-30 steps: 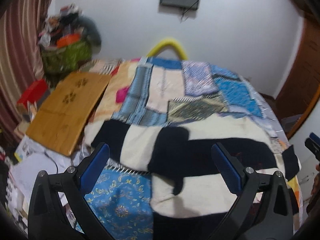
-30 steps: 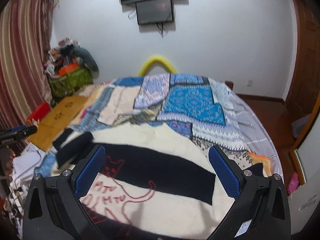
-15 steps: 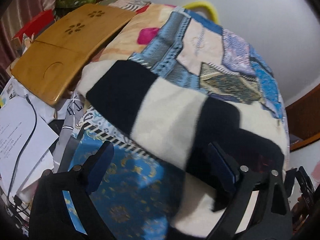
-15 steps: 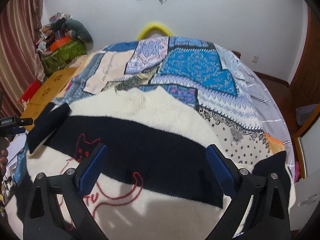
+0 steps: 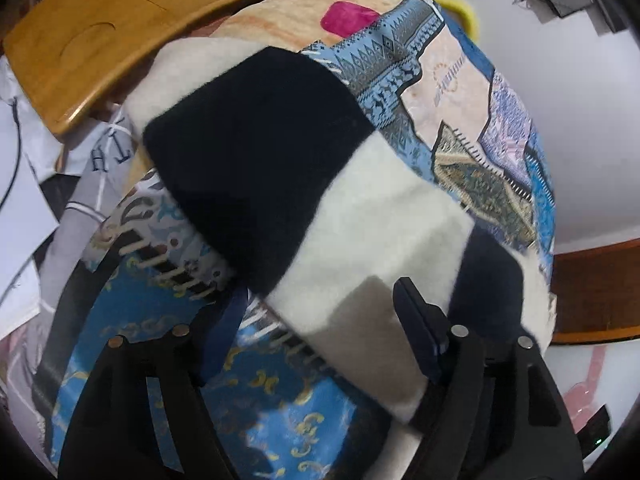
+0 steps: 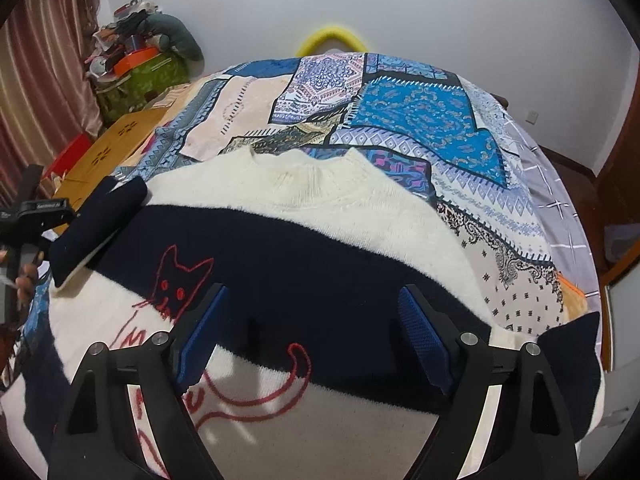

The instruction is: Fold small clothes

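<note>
A cream and navy striped sweater (image 6: pixel 328 208) with a red cat outline lies flat on the patchwork bedspread (image 6: pixel 416 120), collar at the far side. Its left sleeve (image 5: pixel 280 168) runs navy then cream across the left wrist view. My left gripper (image 5: pixel 320 316) is open, its jaws low on either side of the sleeve's near edge, close to the cloth. My right gripper (image 6: pixel 308 336) is open and empty, hovering just above the sweater's navy chest stripe. The left gripper also shows at the left edge of the right wrist view (image 6: pixel 36 212).
A wooden lap tray (image 5: pixel 100 32) and loose papers (image 5: pixel 20 200) lie left of the bed. A green bag with clutter (image 6: pixel 136 76) stands at the far left corner. A yellow hoop (image 6: pixel 332 38) rises behind the bed. A wooden door frame (image 6: pixel 624 240) is at the right.
Both grippers have moved down and forward toward the sweater. The left one has swung in over the left sleeve; the right one now sits low over the chest stripe.
</note>
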Demonstrator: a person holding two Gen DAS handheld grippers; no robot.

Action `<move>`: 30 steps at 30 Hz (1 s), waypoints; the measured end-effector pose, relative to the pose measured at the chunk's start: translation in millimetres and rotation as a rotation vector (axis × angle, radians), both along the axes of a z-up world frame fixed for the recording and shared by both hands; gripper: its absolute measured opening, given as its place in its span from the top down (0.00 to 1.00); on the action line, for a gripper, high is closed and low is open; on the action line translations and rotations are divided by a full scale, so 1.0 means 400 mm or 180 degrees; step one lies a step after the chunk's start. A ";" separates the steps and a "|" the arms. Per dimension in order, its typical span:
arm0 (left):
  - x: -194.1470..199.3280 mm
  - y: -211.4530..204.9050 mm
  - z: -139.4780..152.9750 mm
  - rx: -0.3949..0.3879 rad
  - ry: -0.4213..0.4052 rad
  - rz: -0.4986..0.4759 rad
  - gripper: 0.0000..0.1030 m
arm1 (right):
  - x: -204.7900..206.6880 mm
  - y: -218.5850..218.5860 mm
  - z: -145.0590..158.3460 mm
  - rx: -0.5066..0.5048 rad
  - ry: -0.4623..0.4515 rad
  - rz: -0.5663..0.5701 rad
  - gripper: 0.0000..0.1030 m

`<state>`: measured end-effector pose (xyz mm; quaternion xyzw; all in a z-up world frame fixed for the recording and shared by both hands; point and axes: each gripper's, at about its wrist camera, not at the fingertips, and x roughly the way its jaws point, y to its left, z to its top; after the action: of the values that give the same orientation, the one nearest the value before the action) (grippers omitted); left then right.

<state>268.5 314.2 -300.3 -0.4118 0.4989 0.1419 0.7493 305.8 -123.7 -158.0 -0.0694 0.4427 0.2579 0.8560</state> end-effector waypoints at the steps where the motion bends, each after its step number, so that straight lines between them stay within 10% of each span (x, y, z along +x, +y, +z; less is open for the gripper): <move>1: 0.004 0.001 0.000 -0.0013 -0.0025 -0.0002 0.36 | 0.001 -0.001 -0.002 0.0002 0.0013 -0.0005 0.19; 9: 0.032 0.002 0.007 0.0342 0.0076 -0.0073 0.91 | 0.001 -0.007 -0.002 0.0061 0.0081 -0.0041 0.19; 15: 0.034 -0.081 0.113 0.0966 -0.0043 -0.0459 0.92 | -0.001 -0.044 0.008 0.0043 0.0090 -0.0142 0.19; 30: 0.045 -0.360 0.409 0.1206 -0.0906 -0.1137 0.92 | -0.019 -0.247 -0.007 0.0091 0.0225 -0.0563 0.19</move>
<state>286.5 170.0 -136.6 -0.1861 0.4180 0.0392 0.8883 298.4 -222.6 -160.8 -0.0087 0.4734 0.1898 0.8601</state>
